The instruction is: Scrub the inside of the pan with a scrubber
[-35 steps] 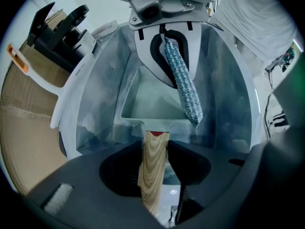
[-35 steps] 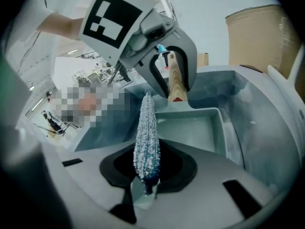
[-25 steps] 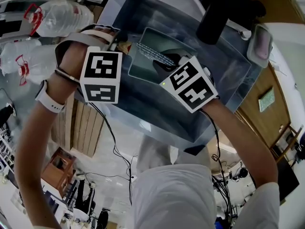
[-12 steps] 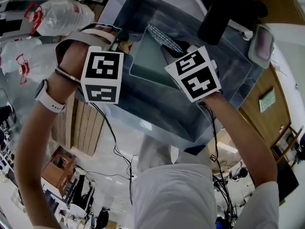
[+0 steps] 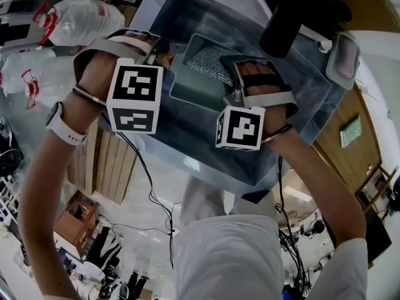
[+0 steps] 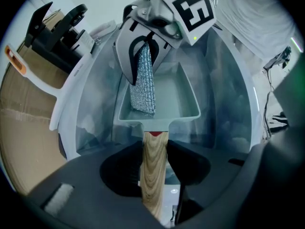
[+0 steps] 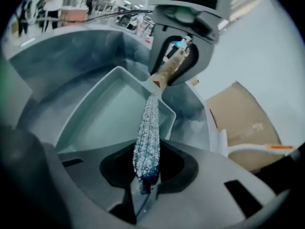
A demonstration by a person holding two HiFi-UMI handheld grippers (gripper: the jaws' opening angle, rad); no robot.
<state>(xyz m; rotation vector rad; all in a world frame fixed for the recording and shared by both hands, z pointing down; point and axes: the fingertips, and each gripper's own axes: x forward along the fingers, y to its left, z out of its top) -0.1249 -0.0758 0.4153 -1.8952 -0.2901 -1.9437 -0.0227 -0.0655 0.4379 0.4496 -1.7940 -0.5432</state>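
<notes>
While the pan [image 6: 178, 101] is sitting in the sink [image 6: 224, 80] just ahead of the left gripper [image 6: 155, 149], that gripper is squeezing the pan's wooden handle [image 6: 153, 171] tight, and the handle is pointing straight back at it. The right gripper [image 7: 145, 171] is facing it from the other side and pinching one end of the sparkly scrubber [image 7: 148, 128]. The scrubber is stretching long-ways from the right gripper toward the handle, with its loose end down inside the pan. The right gripper is nearer the pan's inside, so I think the rubbing is going to run along that line.
</notes>
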